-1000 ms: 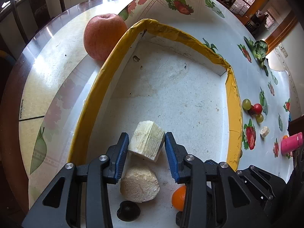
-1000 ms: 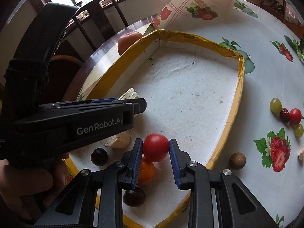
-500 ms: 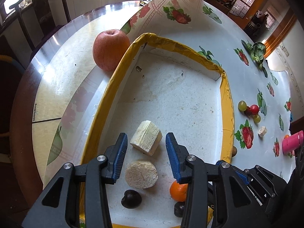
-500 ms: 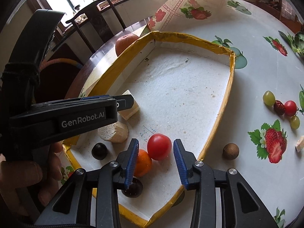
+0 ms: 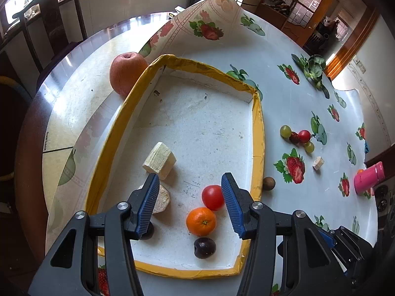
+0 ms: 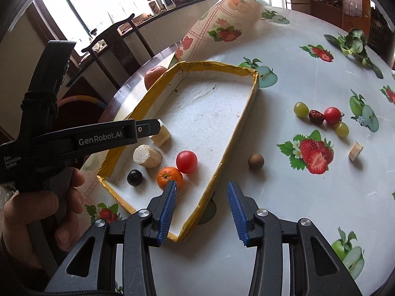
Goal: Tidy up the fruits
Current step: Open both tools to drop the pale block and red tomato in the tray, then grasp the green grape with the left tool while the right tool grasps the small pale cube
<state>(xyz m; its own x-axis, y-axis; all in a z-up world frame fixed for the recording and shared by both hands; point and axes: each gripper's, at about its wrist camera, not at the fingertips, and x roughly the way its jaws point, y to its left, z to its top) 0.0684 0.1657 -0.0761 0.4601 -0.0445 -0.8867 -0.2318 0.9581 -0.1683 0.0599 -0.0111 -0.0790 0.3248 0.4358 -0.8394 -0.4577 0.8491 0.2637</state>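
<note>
Left wrist view. Left gripper (image 5: 188, 203) hangs above the near end of the yellow-rimmed tray (image 5: 258, 133), jaws spreading apart with nothing pressed between the pads. Tray floor below it: pale wedge-shaped piece (image 5: 160, 157), round pale slice (image 5: 161, 199) partly behind the left finger, red tomato (image 5: 212, 197) touching an orange mandarin (image 5: 201, 221), dark plum (image 5: 204, 247) just in front of the mandarin. Second dark fruit mostly hidden behind the left fingertip. Big apple (image 5: 127, 72) sits outside the tray against its far left rim. On the fruit-print tablecloth (image 5: 284, 91) to the right: brown round fruit (image 5: 268, 183) just beside the tray wall, a cluster of grapes, date and cherry tomato (image 5: 297, 137) further out, pink cup (image 5: 369, 177) at the table edge.

Right wrist view. Right gripper (image 6: 202, 209) is over the tray's near corner, jaws widening, empty; tray rim shows between the fingers. Tomato, mandarin, dark fruit (image 6: 134, 177), both pale pieces lie in the tray. A hand (image 6: 37, 212) grips the other tool's handle at left.
</note>
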